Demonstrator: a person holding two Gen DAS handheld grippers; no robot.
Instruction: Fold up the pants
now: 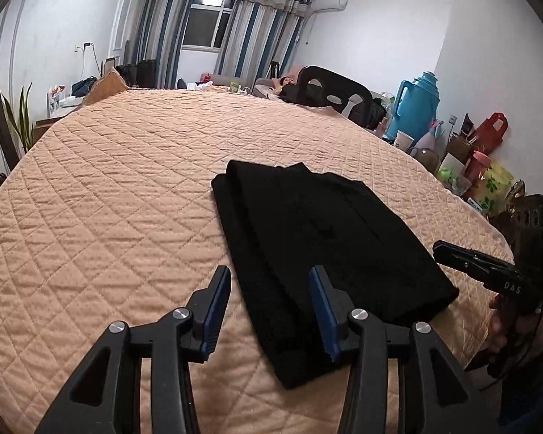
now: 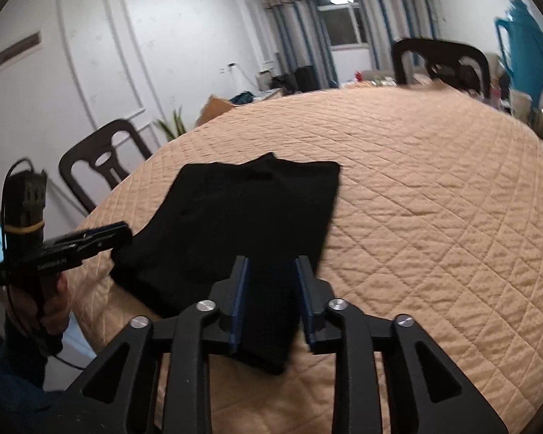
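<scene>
Black pants [image 1: 322,238] lie folded into a flat rectangle on the peach quilted table cover [image 1: 126,188]. My left gripper [image 1: 269,285] is open just above the fold's near left edge, its blue-padded fingers [image 1: 219,296] astride that edge with nothing pinched. The right gripper [image 1: 443,247] shows side-on by the fold's right edge. In the right wrist view the pants [image 2: 242,209] run away from my right gripper [image 2: 271,271], which is open. The near end of the cloth lies flat between its pads, which do not press on it. The left gripper [image 2: 125,231] sits at the fold's left corner.
Dark chairs [image 2: 101,159] stand around the table. A blue thermos [image 1: 414,105], cups and bags crowd the table's right side. A person [image 1: 289,86] lies on a sofa beyond the far edge. A hand [image 2: 54,300] holds the left gripper's handle.
</scene>
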